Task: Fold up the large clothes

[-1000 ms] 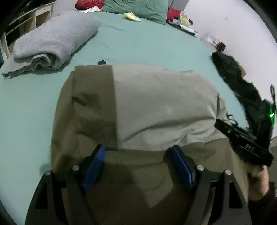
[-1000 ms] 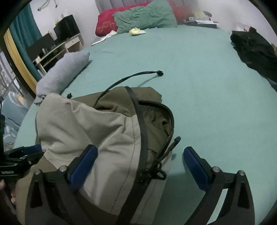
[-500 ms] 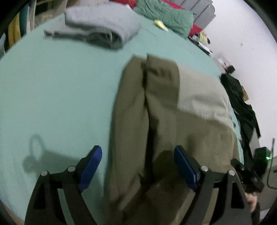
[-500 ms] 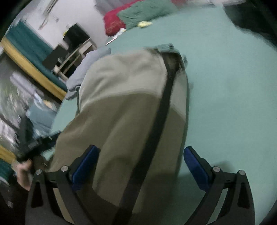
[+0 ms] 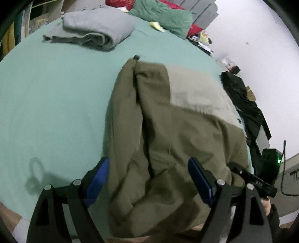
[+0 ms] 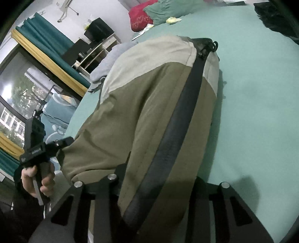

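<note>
An olive and beige jacket [image 5: 177,134] lies folded in a long bundle on the green bed sheet [image 5: 52,104]. My left gripper [image 5: 149,179] is open, its blue pads [image 5: 98,175] astride the jacket's near end. In the right wrist view the same jacket [image 6: 142,112] fills the middle, with a black zipper band [image 6: 179,115] running along it. My right gripper [image 6: 158,175] has its fingers narrowed onto the jacket's near edge; the cloth hides its pads. The right gripper also shows in the left wrist view [image 5: 252,179], at the jacket's right side.
A folded grey blanket [image 5: 97,31] lies at the far left of the bed, green and red pillows [image 5: 164,16] at the head. A black garment [image 5: 243,101] lies on the bed's right edge. A window and shelves [image 6: 93,48] stand left of the bed.
Both grippers pulled back to the jacket's near end. The right gripper's jaws have closed in on the near edge. The left gripper stays open, the jacket now between its fingers.
</note>
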